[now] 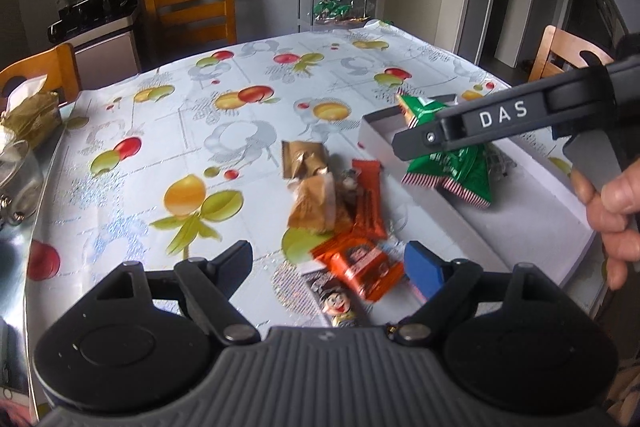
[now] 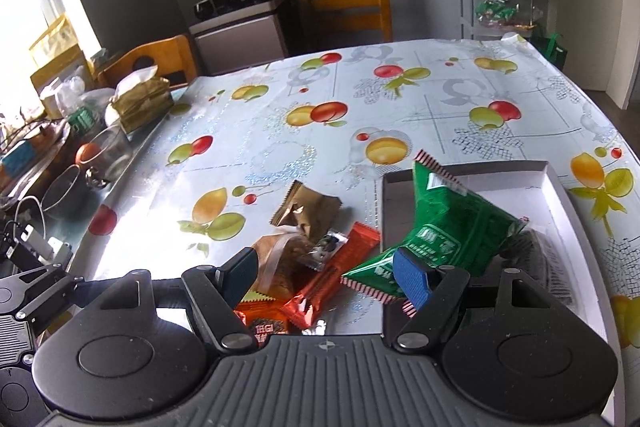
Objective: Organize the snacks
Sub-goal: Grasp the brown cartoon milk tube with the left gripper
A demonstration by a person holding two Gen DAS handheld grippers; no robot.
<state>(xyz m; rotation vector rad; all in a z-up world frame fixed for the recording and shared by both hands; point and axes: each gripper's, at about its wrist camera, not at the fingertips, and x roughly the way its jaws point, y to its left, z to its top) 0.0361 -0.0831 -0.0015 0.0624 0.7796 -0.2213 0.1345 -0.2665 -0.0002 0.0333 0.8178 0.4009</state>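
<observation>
My right gripper (image 2: pixel 326 273) hangs spread wide, the crinkly green foil packet (image 2: pixel 444 235) draped over the white cardboard tray's (image 2: pixel 560 195) near rim, only partly in. My left gripper (image 1: pixel 328 259) is also apart, above the glossy orange wrappers (image 1: pixel 360 263) and gold packets (image 1: pixel 300 159) left on the tabletop (image 1: pixel 160 147); most sorting remains, I judge

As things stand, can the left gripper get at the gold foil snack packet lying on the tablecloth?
Probably yes. The left gripper is open and points toward the snack pile; the gold foil snack packet lies uncovered at its far edge. Orange wrappers lie nearer, so it would need to pass over them.
</observation>
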